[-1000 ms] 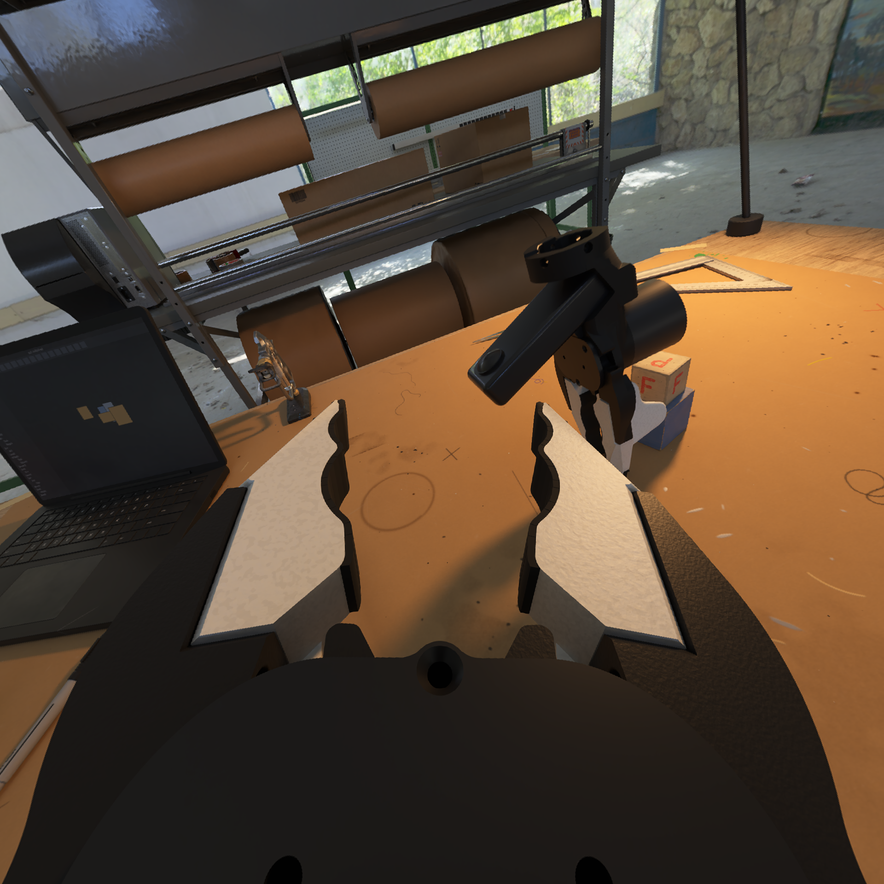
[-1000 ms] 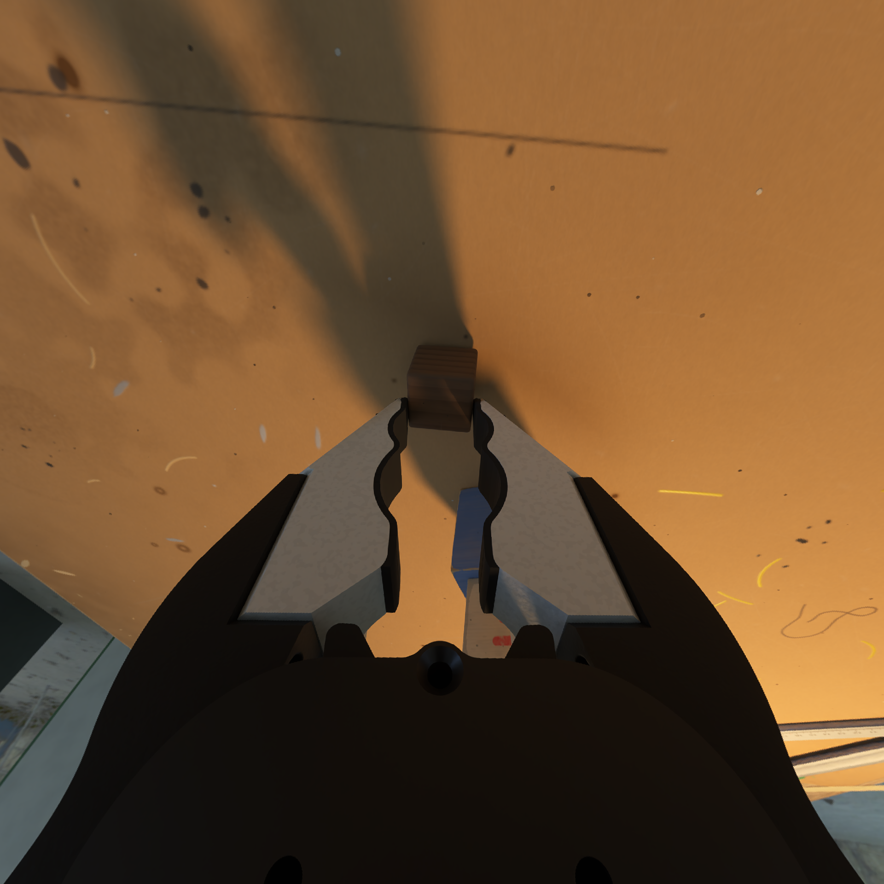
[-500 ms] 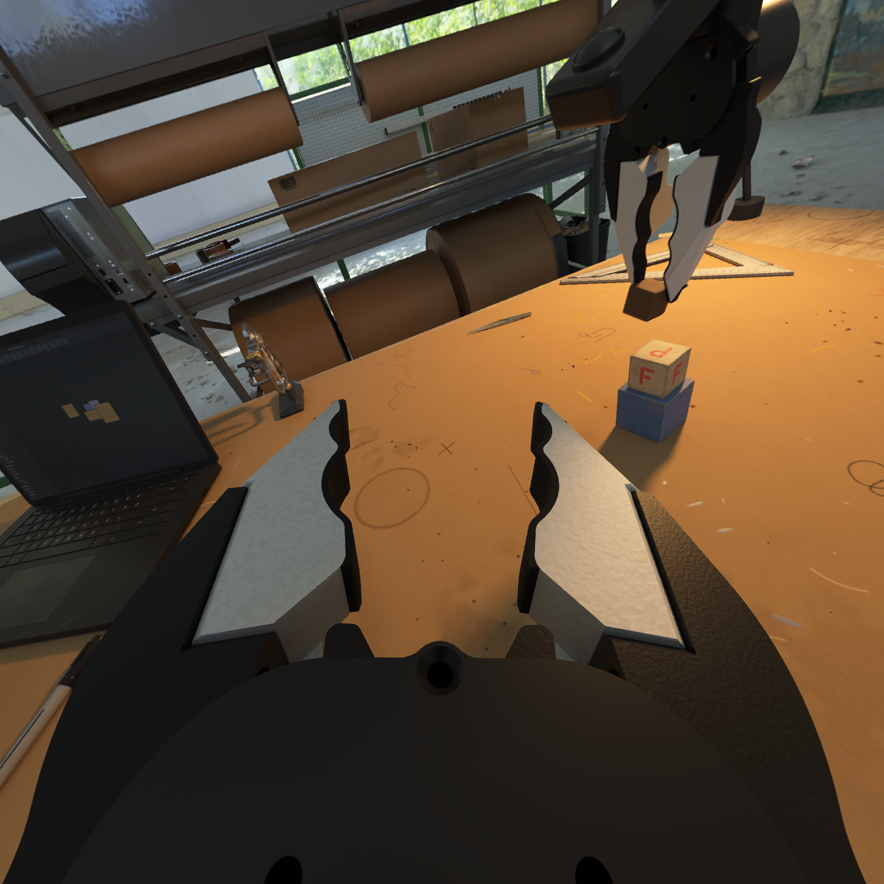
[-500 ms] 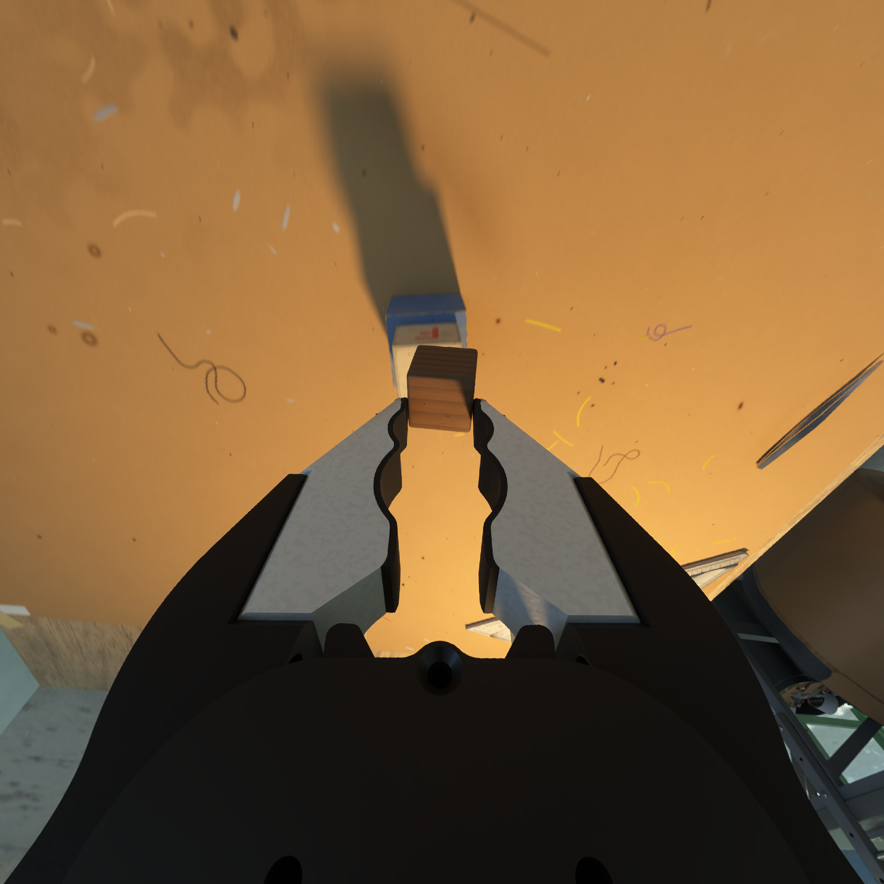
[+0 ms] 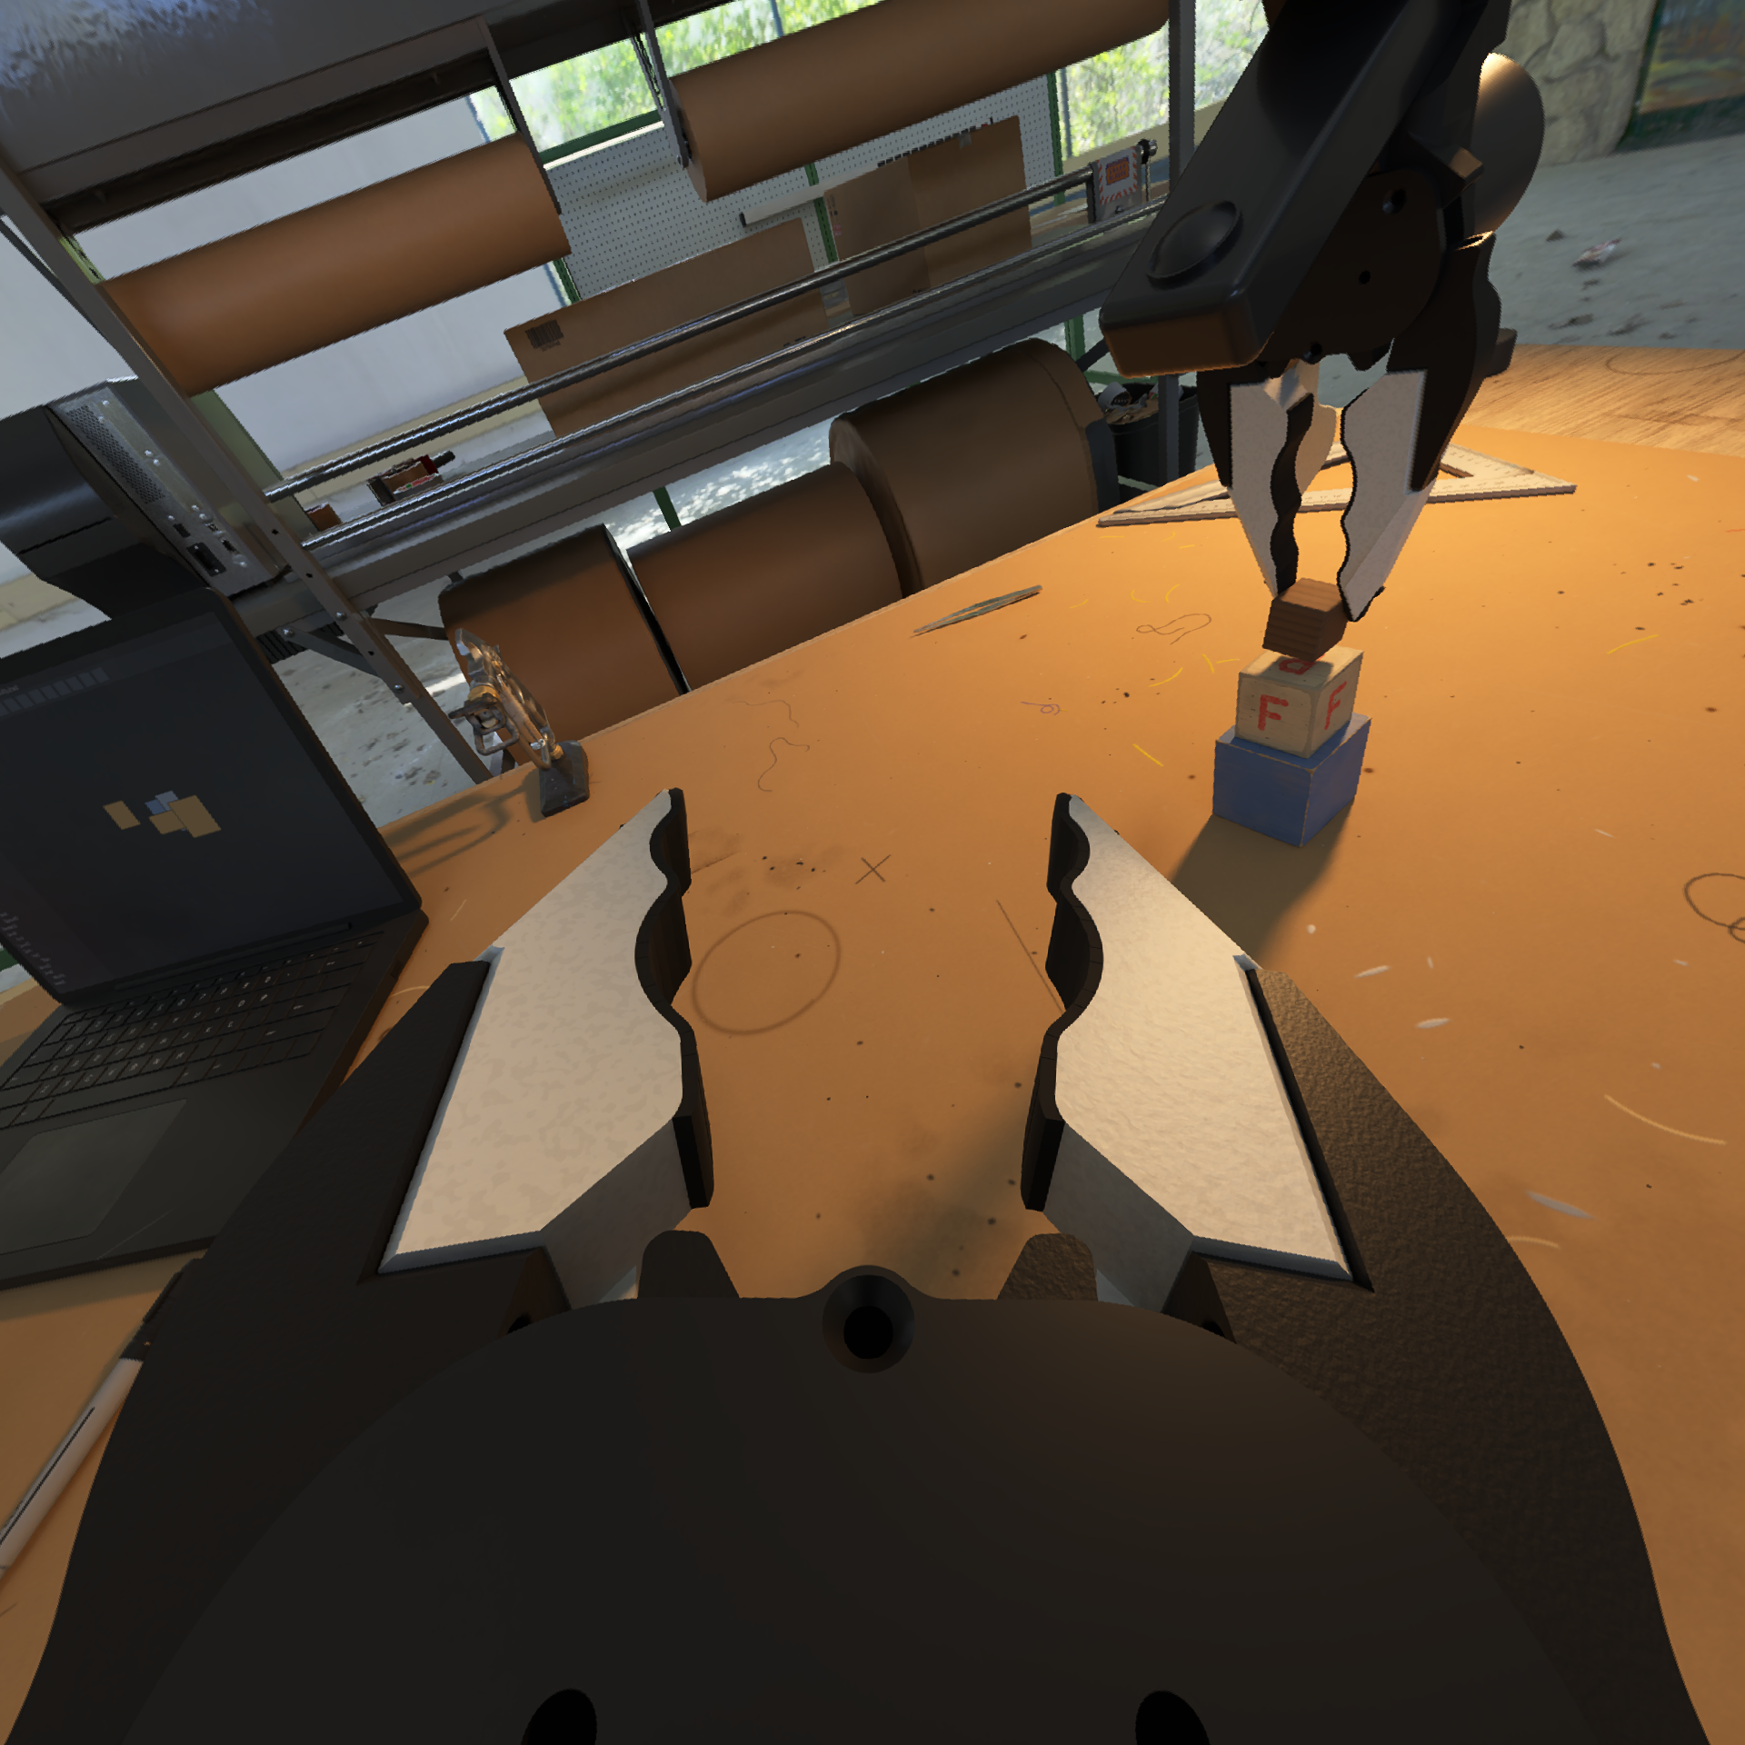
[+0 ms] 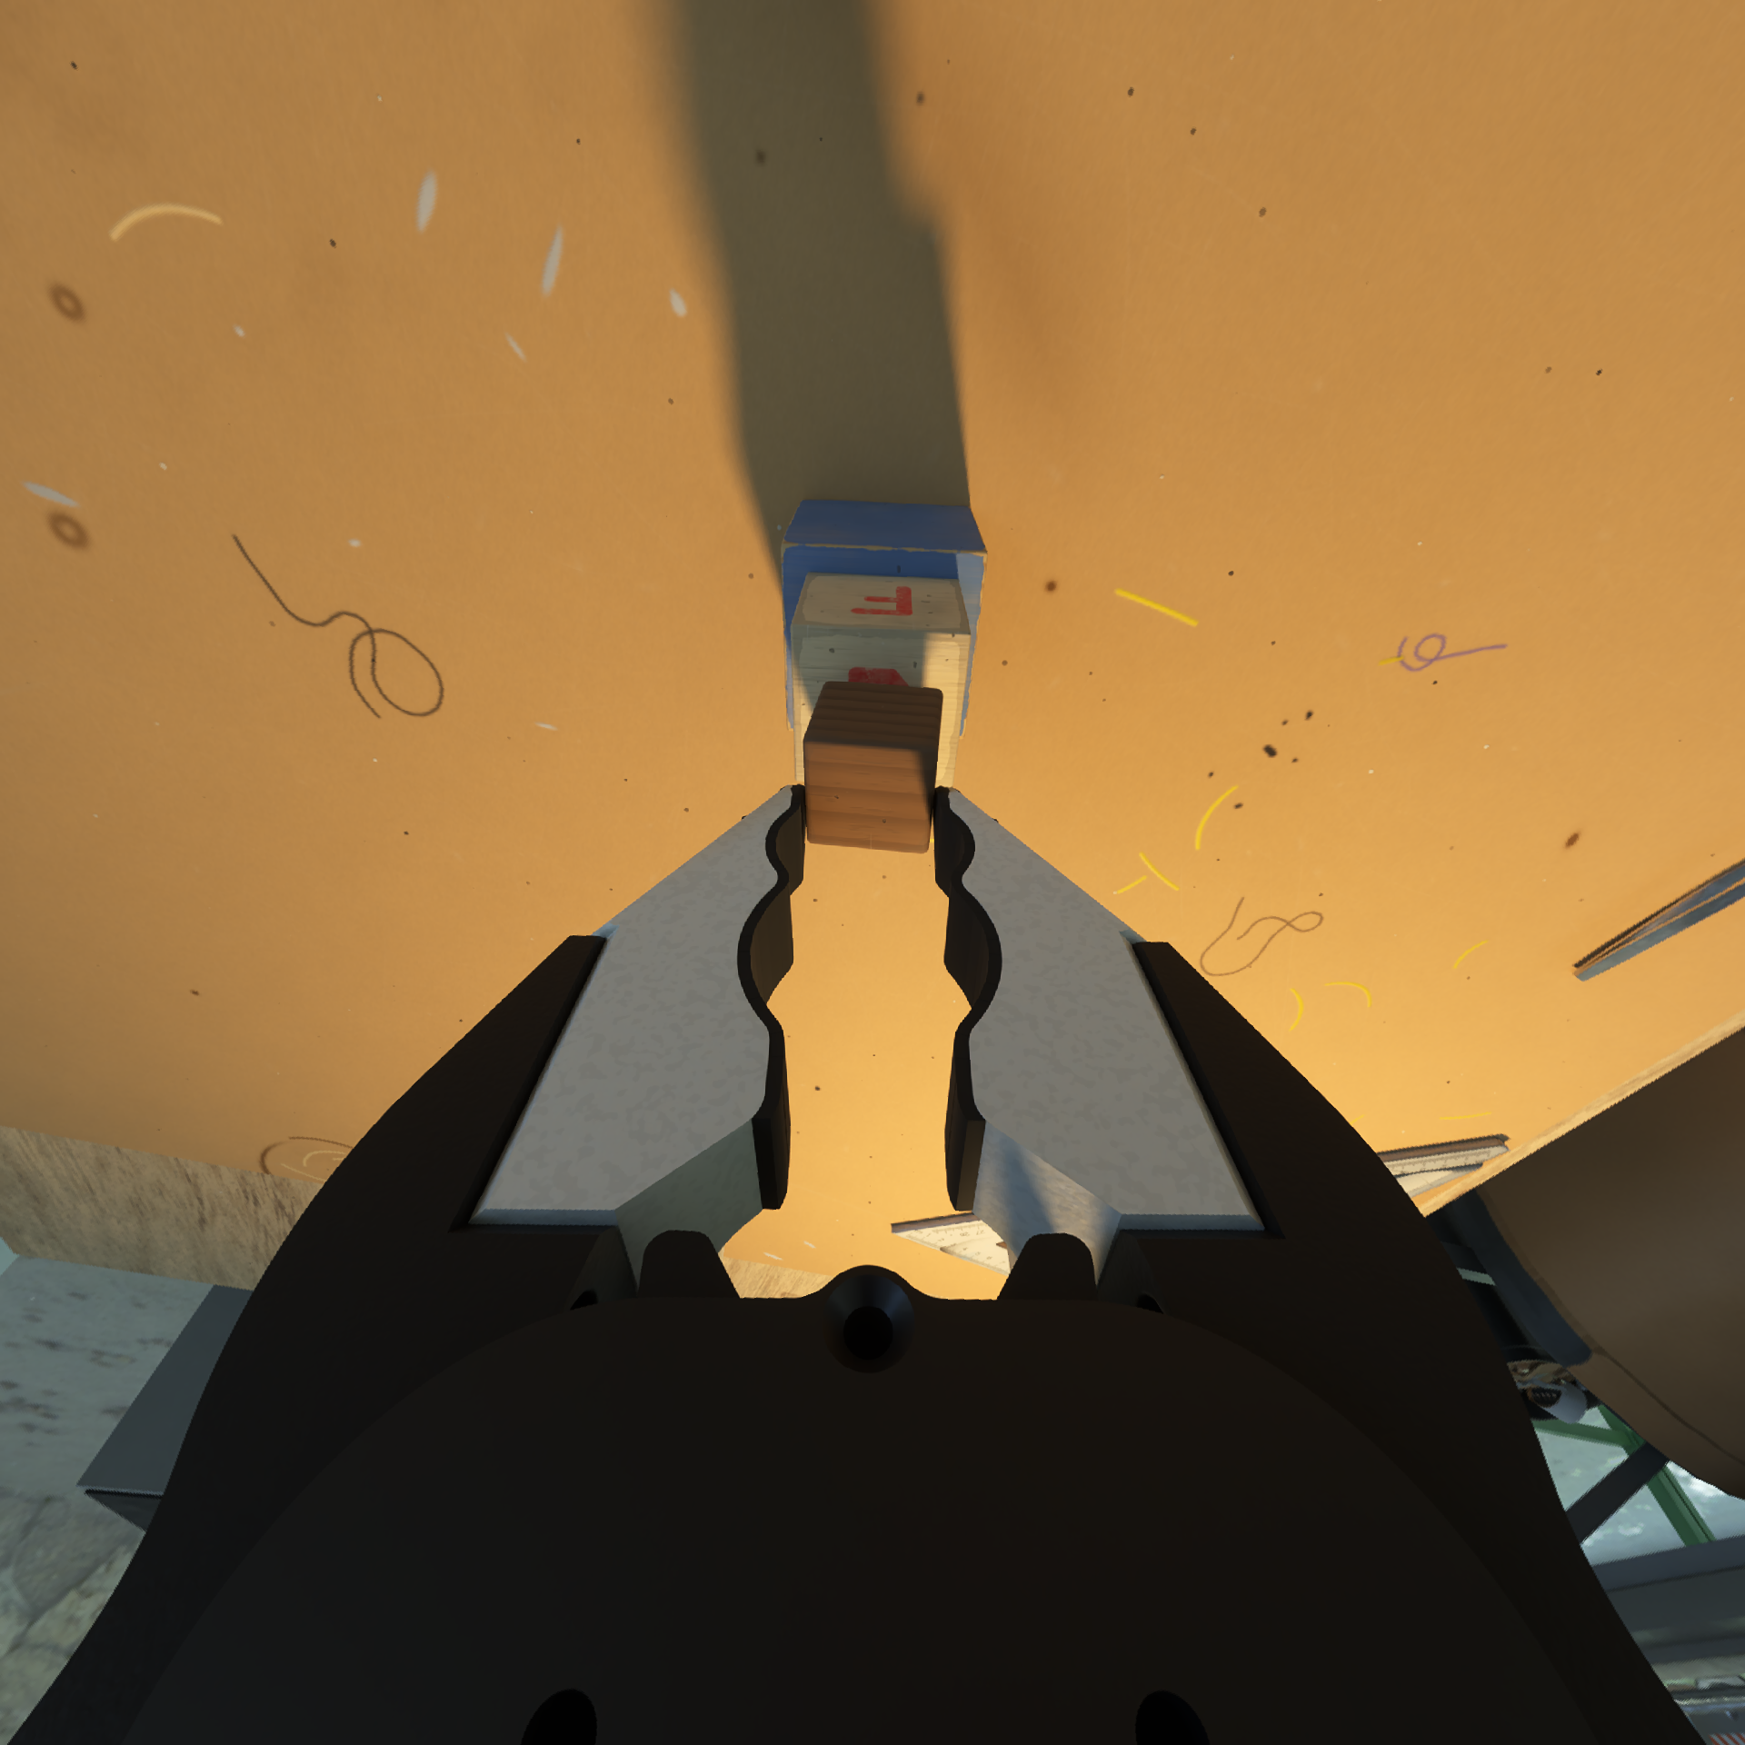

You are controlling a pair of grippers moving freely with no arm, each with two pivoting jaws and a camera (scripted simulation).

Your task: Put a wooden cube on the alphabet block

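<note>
Orange worktop, scuffed and marked with pencil scribbles, carries all items. An open dark laptop sits at its left edge; brown paper rolls lie along the far edge below a metal rack.

Left gripper: low over the worktop, pointing forward and slightly down. Jaws spread wide, nothing between them, nothing touched.

Right gripper: suspended above the block stack at the right, body tilted, fingers pointing almost straight down. Jaws drawn in and clamped on the wooden cube, which is pinched at the very fingertips by two opposite faces.

Blue block: stands flat on the worktop and forms the base of the stack.

Alphabet block: pale wood with red lettering on its faces, seated squarely on the blue block, slightly smaller than it.

Wooden cube: plain brown, banded grain visible, smallest of the three. It sits directly over the alphabet block's top face. In the left wrist view its underside appears at or just above that face; whether the two touch cannot be told. In the right wrist view the cube covers the near part of the lettered top.
</note>
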